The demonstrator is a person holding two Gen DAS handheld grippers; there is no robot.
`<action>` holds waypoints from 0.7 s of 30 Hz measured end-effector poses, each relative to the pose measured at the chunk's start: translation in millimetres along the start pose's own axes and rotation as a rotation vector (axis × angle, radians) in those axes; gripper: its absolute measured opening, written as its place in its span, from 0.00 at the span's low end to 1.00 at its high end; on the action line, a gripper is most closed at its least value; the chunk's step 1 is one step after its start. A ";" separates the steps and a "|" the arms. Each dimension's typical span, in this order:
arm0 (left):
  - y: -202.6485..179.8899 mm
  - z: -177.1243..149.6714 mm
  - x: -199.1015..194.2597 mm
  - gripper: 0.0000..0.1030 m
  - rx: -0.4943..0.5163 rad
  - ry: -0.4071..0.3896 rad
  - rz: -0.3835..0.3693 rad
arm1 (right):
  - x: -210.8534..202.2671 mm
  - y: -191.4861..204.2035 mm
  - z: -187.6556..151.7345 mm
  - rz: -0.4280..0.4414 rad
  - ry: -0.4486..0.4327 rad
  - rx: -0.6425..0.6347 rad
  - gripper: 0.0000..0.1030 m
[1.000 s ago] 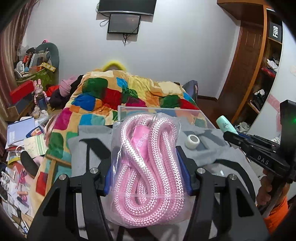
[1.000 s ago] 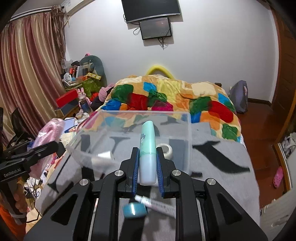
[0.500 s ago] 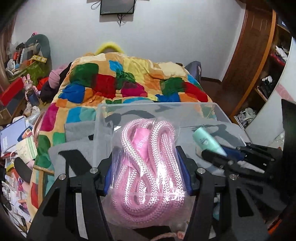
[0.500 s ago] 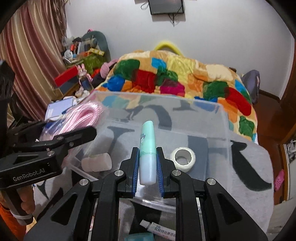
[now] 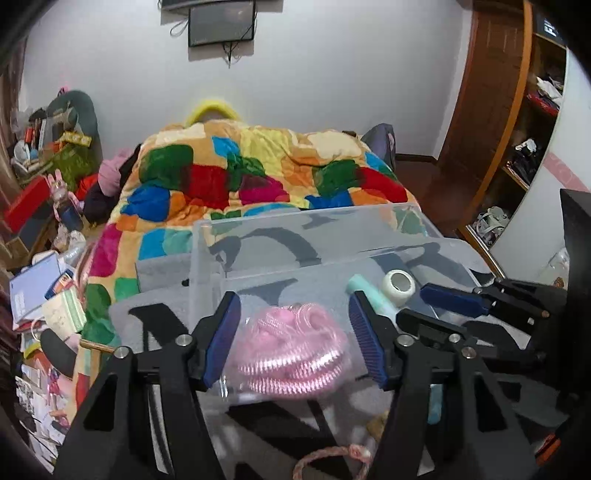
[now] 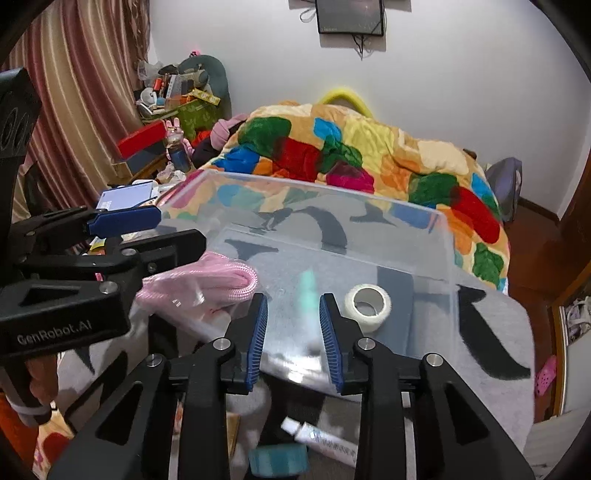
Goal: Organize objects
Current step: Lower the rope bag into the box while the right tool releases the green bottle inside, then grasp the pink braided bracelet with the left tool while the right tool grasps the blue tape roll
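Left claw (image 5: pixel 293 341): I have its jaws spread, nothing gripped; the bagged pink rope (image 5: pixel 293 356) lies loose between them, inside the clear plastic bin (image 5: pixel 207 236). Right claw (image 6: pixel 293 341): parted likewise, empty; the mint-green tube (image 6: pixel 308 291), blurred, sits beyond its tips in the same bin, near the white tape roll (image 6: pixel 367 306). I judge both items are freshly let go here because the bin is the collecting point. Outside, at the bin's near wall: a small white tube (image 6: pixel 325 441) and a teal roll (image 6: pixel 279 458), seemingly next. Bin stands on a grey blanket (image 6: pixel 491 332) over the bed; patchwork quilt (image 5: pixel 251 173) behind; cluttered bedroom, wall screen (image 5: pixel 221 22), striped curtains (image 6: pixel 77 92).
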State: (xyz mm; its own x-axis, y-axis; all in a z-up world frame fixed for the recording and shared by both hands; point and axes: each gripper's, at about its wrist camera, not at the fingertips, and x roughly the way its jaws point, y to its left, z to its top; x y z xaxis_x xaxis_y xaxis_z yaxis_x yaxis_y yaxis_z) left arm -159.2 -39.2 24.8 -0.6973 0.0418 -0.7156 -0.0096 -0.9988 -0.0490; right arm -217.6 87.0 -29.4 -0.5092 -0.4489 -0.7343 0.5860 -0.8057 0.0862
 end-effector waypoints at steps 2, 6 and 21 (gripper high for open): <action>-1.9 -4.2 -10.7 0.67 0.010 -0.016 0.001 | -10.6 -0.4 -4.1 0.002 -0.016 -0.002 0.34; -6.9 -21.0 -29.6 0.76 0.030 -0.040 0.003 | -32.3 -0.6 -15.2 -0.015 -0.054 -0.013 0.43; -16.4 -97.9 -17.6 0.89 0.062 0.109 -0.010 | -48.7 -4.2 -79.1 -0.023 0.003 0.019 0.52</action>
State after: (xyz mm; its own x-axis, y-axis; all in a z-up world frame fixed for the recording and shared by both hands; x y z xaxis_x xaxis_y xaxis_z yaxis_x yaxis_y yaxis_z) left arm -76.6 -20.9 -30.1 -0.6149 0.0510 -0.7869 -0.0628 -0.9979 -0.0156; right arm -145.5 142.7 -47.3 -0.5202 -0.4292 -0.7384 0.5625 -0.8227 0.0819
